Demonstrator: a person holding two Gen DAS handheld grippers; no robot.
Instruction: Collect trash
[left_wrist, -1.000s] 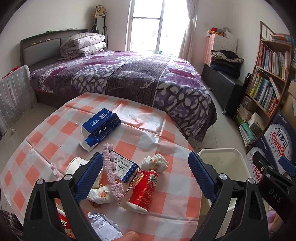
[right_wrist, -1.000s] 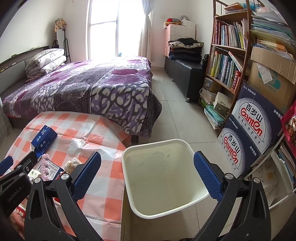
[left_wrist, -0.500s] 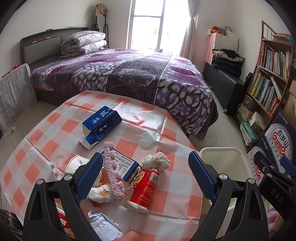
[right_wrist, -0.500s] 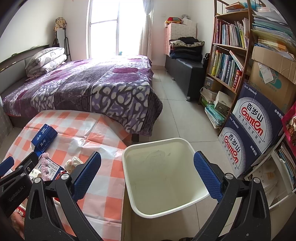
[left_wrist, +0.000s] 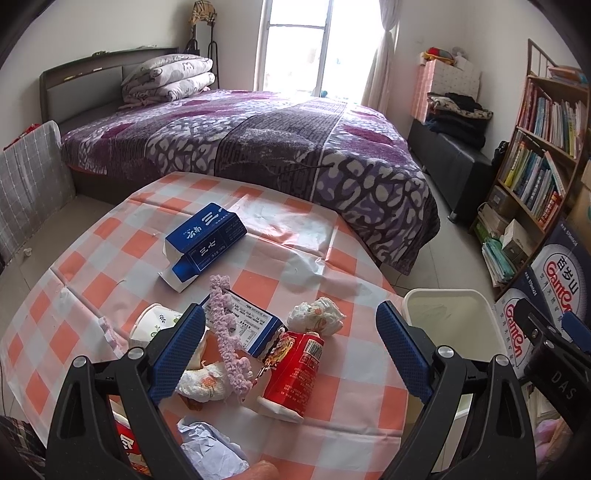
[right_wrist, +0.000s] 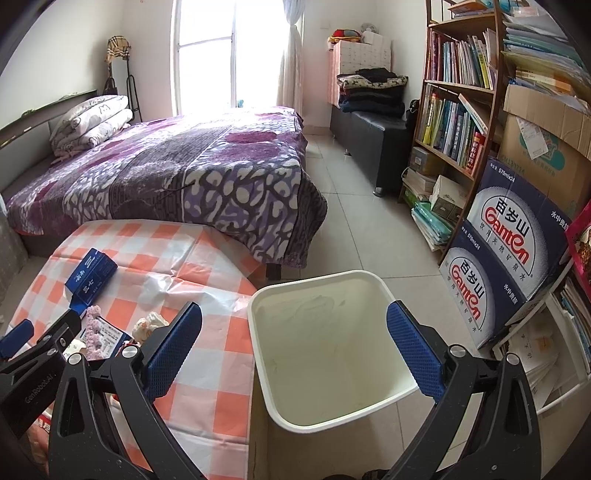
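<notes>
Trash lies on a table with an orange-and-white checked cloth (left_wrist: 92, 266): a blue carton (left_wrist: 205, 242), a red packet (left_wrist: 293, 373), crumpled tissues (left_wrist: 317, 316) (left_wrist: 201, 382), a paper cup (left_wrist: 153, 325), a pink fuzzy strip (left_wrist: 227, 332) over a second blue box (left_wrist: 251, 326), and crumpled paper (left_wrist: 210, 448). My left gripper (left_wrist: 290, 350) is open and empty above this pile. My right gripper (right_wrist: 293, 350) is open and empty above the white bin (right_wrist: 325, 413), which stands at the table's right edge and looks empty.
A bed with a purple cover (left_wrist: 277, 147) stands beyond the table. A bookshelf (right_wrist: 458, 110) and stacked water cartons (right_wrist: 509, 258) line the right wall. A dark bench (right_wrist: 373, 136) with folded clothes stands at the back. Tiled floor (right_wrist: 362, 229) lies between.
Both views have tilted down slightly, so the table, the trash and the bin sit a little lower in frame. Both grippers stay open, and nothing on the table has moved.
</notes>
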